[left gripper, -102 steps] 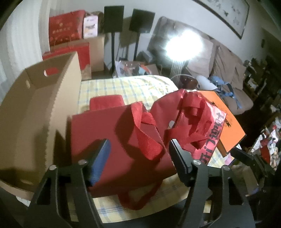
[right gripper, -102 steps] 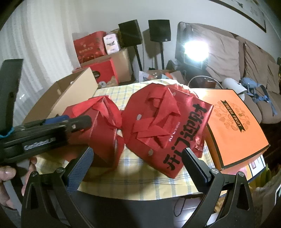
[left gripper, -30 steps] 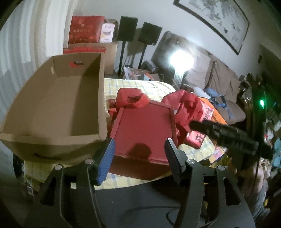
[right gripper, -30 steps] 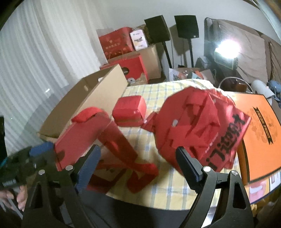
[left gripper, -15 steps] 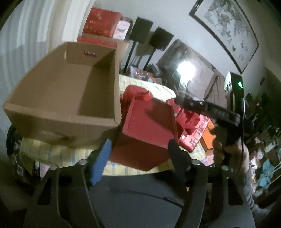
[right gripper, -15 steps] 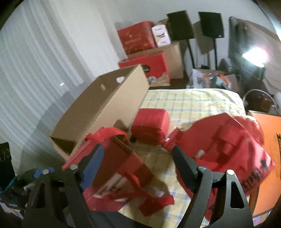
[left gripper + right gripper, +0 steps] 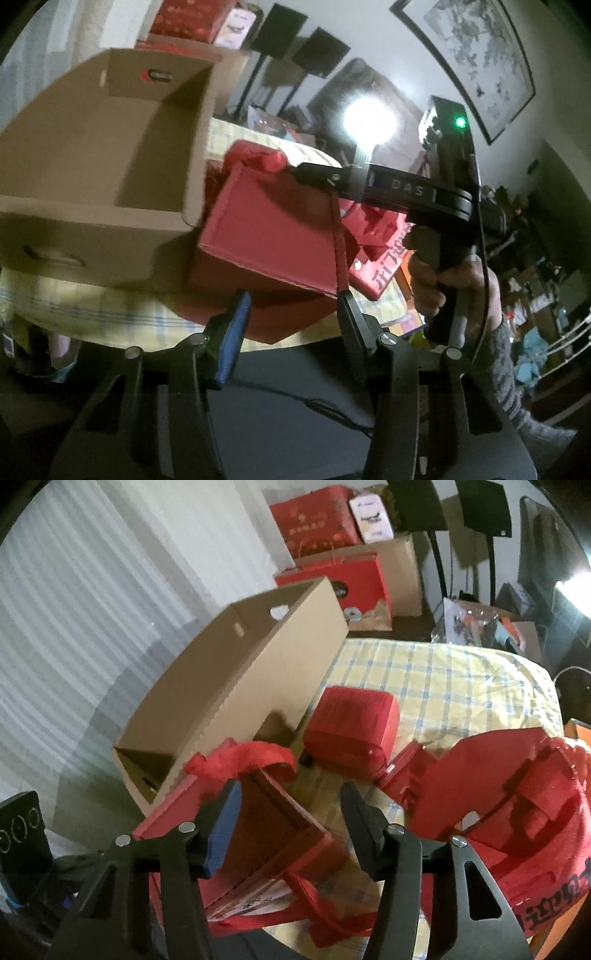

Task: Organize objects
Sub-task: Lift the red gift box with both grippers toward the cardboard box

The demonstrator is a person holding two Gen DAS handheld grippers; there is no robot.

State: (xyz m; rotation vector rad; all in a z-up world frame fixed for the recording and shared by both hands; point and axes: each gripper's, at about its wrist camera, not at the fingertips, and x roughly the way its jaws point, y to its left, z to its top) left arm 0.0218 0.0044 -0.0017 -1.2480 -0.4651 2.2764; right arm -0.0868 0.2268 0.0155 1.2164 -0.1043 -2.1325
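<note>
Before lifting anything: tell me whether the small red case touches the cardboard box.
Cannot tell. In the right wrist view the small red case sits close beside the cardboard box, but shadow hides any gap.

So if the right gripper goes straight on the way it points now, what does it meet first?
Most likely the open red gift box, whose corner already sits between the right gripper fingers. Beyond it lie the checked cloth and the small red case; depth is uncertain.

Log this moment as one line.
left gripper: jaws just closing, red box between | right gripper: jaws just closing, same box between | cardboard box alongside
</note>
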